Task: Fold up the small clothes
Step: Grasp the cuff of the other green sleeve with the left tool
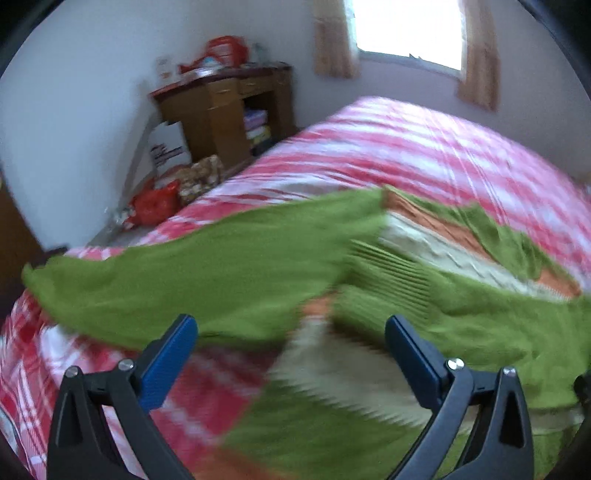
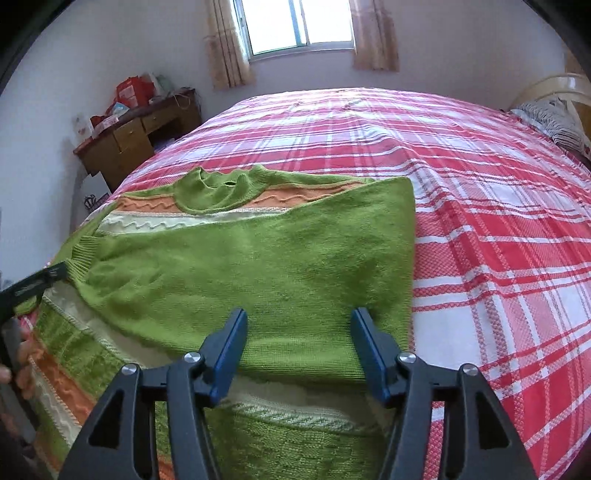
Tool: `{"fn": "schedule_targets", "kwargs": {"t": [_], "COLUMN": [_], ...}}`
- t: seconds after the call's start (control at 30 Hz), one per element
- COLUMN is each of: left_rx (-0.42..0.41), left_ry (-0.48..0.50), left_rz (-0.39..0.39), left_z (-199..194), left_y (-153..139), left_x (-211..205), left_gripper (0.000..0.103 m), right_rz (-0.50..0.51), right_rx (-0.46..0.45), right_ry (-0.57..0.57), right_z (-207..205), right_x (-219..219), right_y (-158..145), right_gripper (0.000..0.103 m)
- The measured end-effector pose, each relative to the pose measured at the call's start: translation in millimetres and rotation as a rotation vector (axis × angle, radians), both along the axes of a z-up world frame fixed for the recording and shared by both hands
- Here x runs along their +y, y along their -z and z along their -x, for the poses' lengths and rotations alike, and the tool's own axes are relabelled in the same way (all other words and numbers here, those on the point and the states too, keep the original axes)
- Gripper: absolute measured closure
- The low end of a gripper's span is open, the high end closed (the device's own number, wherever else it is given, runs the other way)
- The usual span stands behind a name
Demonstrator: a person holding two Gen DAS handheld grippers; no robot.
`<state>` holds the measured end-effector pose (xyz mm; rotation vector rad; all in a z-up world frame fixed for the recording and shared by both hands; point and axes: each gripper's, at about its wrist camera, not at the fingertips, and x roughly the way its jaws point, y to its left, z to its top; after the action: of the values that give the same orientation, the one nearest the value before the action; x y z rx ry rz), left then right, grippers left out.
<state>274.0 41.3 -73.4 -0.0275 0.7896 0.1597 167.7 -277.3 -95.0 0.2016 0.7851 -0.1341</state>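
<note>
Here: green sweater (image 2: 258, 258) flat on plaid bedspread (image 2: 498, 240), window (image 2: 299, 22) behind; both grippers' jaws apart, empty.

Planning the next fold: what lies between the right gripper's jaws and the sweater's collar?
Only the sweater's own folded-over green sleeve covers that stretch from the right gripper to the collar, as the right wrist view shows.

Bed (image 2: 480, 221) with red-and-white plaid cover, green knitted sweater (image 2: 258, 258) lying on it
</note>
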Motion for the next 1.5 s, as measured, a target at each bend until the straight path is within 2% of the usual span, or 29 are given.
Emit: {"fn": "schedule_targets", "kwargs": {"t": [0.07, 0.2, 0.3, 0.4, 0.47, 0.53, 0.6, 0.67, 0.7, 0.77, 0.9, 0.97, 1.03, 1.1, 1.13, 1.17, 1.2, 1.37, 1.5], "left_rx": [-0.021, -0.084, -0.072, -0.071, -0.043, -0.014, 0.020, 0.073, 0.093, 0.067, 0.068, 0.062, 0.050, 0.030, 0.027, 0.021, 0.012, -0.010, -0.109], "left_ry": [-0.103, -0.363, -0.548, -0.672, -0.720, -0.730, -0.715, -0.709, -0.724, -0.755, -0.799, -0.801, -0.790, -0.766, -0.761, -0.754, -0.740, -0.698, -0.611], "left_rz": [0.034, 0.044, 0.066, 0.067, 0.069, 0.076, 0.097, 0.136, 0.157, 0.171, 0.134, 0.106, 0.094, 0.113, 0.112, 0.114, 0.126, 0.115, 0.077], "left_z": [9.4, 23.0, 22.9, 22.4, 14.4, 3.5, -11.6, -19.2, -21.1, -19.4, -20.6, -24.8, -27.8, -28.7, -29.1, -30.5, -30.7, -31.9, -25.9], "left_y": [-8.9, -24.6, -26.4, -20.8, -13.9, -5.7, 5.3, 15.1, 20.5, 18.8, 20.6, 19.7, 20.0, 19.2, 18.2, 17.3, 17.0, 10.4, -16.3], "left_x": [37.6, 120.8, 184.8, 223.0, 240.8, 249.2, 253.9, 259.2, 262.0, 257.8, 252.5, 248.2, 247.3, 246.9, 249.9, 250.6, 252.7, 248.0, 217.7], "left_gripper": [0.000, 0.000, 0.000, 0.001, 0.002, 0.010, 0.028, 0.040, 0.039, 0.037, 0.031, 0.031, 0.037, 0.059, 0.065, 0.085, 0.093, 0.096, 0.096], "right_rz": [-0.016, -0.034, -0.030, -0.025, -0.025, -0.025, -0.020, -0.016, -0.014, -0.013, -0.003, 0.003, 0.003, 0.004, 0.004, 0.005, 0.005, 0.004, 0.006], "right_rx": [-0.007, -0.017, -0.016, -0.015, -0.015, -0.015, -0.013, -0.011, -0.010, -0.010, -0.005, -0.003, -0.003, -0.003, -0.003, -0.002, -0.002, -0.003, -0.003], "right_ry": [-0.001, -0.001, 0.000, 0.001, 0.001, 0.001, 0.002, 0.002, 0.002, 0.003, 0.004, 0.005, 0.005, 0.005, 0.005, 0.005, 0.005, 0.005, 0.005], "right_z": [0.7, 2.3, 2.0, 1.9, 1.8, 1.6, 1.2, 1.0, 0.9, 0.9, 0.3, -0.1, -0.2, -0.2, -0.1, -0.2, -0.2, -0.1, -0.1], "right_x": [-1.5, -3.1, -2.5, -1.6, -1.4, -1.7, -1.3, -0.9, -0.8, -0.5, 0.8, 1.1, 1.4, 1.4, 1.7, 1.5, 1.6, 1.5, 1.9], "right_y": [-0.1, 0.3, 0.8, 0.7, 0.7, 0.9, 1.0, 1.1, 1.2, 1.2, 1.3, 1.2, 1.2, 1.3, 1.2, 1.2, 1.2, 1.2, 1.2], "right_gripper": [0.043, 0.043, 0.043, 0.043, 0.043, 0.043, 0.043, 0.043, 0.043, 0.043, 0.043, 0.043, 0.043, 0.043, 0.043, 0.043, 0.043, 0.043, 0.043]}}
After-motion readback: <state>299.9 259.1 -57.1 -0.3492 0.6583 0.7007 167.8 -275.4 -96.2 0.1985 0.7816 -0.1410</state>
